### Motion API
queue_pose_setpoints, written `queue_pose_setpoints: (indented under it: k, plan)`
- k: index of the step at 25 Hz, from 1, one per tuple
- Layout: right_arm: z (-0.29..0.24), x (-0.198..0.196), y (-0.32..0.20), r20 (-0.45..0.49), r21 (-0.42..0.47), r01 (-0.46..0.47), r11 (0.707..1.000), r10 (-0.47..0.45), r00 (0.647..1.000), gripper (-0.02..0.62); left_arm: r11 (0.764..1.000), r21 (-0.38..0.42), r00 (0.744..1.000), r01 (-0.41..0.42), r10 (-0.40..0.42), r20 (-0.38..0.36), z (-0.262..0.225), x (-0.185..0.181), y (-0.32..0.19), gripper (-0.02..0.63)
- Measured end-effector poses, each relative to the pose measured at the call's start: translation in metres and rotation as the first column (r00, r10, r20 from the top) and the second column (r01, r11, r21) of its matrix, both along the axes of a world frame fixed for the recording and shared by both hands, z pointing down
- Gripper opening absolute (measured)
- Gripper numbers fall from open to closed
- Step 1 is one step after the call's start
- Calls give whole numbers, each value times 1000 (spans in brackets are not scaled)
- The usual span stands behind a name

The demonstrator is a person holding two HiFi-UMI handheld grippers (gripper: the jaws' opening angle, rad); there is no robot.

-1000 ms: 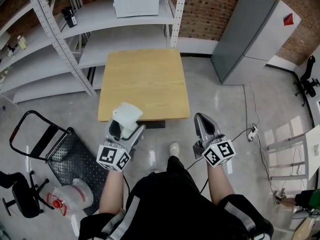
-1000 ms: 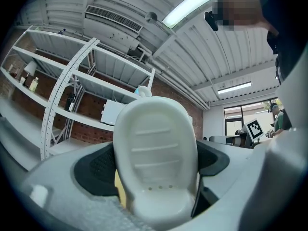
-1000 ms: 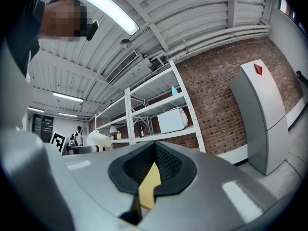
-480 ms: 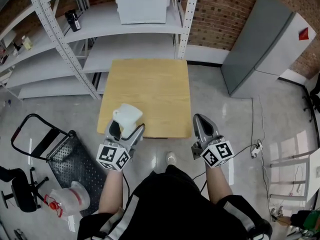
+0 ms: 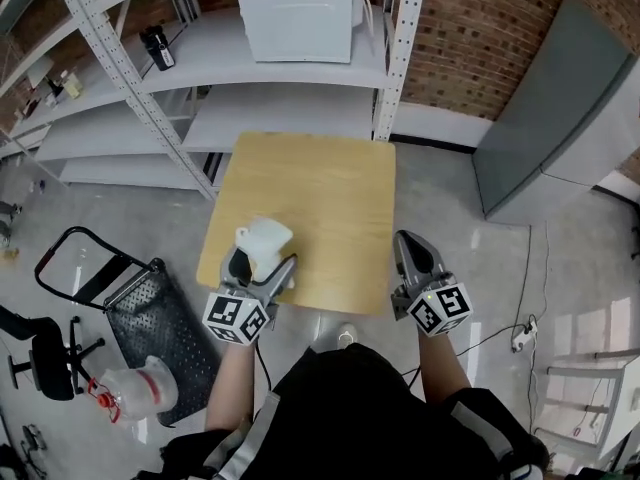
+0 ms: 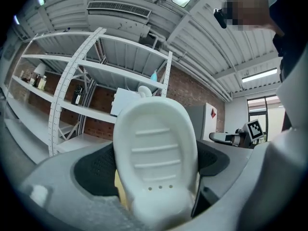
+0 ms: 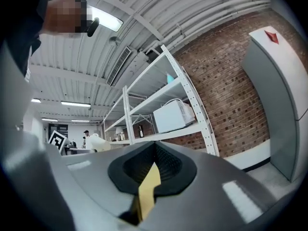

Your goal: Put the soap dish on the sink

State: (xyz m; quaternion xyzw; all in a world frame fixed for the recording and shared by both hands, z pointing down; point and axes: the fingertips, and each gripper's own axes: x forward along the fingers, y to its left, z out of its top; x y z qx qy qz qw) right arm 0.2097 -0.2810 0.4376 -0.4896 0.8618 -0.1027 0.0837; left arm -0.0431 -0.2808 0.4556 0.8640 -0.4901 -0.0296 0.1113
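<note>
Well, nearest to me my left gripper (image 5: 256, 264) is clamped on the soap dish (image 6: 156, 158), its jaws closed on the dish's lower end, so the ribbed, drain-holed face stands up free above them. I judge the dish to be hard moulded plastic: light and stiff, not very fragile, but smooth enough to slide in the pads. A low grip across the narrow end seems right, with a level carry and no squeezing harder. My right gripper (image 5: 408, 242) hangs beside it with its jaws together on nothing; only a sliver of wood shows between its pads. Both grippers sit over the near edge of the wooden worktop (image 5: 315, 193), the dish above its near left corner, and the top looks bare, so I have open room forward. On the floor to my left a hand cart (image 5: 150, 308) stands close enough to mind my step. Beyond the worktop's far edge, the shelving (image 5: 190, 63) uprights and a white appliance (image 5: 300, 13) close off that side. A grey cabinet (image 5: 560, 118) stands well apart at the right. No sink shows in any view.
</note>
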Motion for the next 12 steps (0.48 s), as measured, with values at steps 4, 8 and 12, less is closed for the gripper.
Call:
queue_pose_setpoints:
  k: [4,8,12]
  plan:
    - [10,-10,-25,-8,-26,67,997,-67,998,6,999,-18,999,44,-44,33,5,0,-10,472]
    - [25,-13,-41,-25,-57,99,993,-101,995,6,996,-62,997,65,-63,44,19,6,-23,472]
    - [48,-14,-45,-31,-115,102,988,-106,994,6,991,-106,997,83,-83,2,33,12,-32,472]
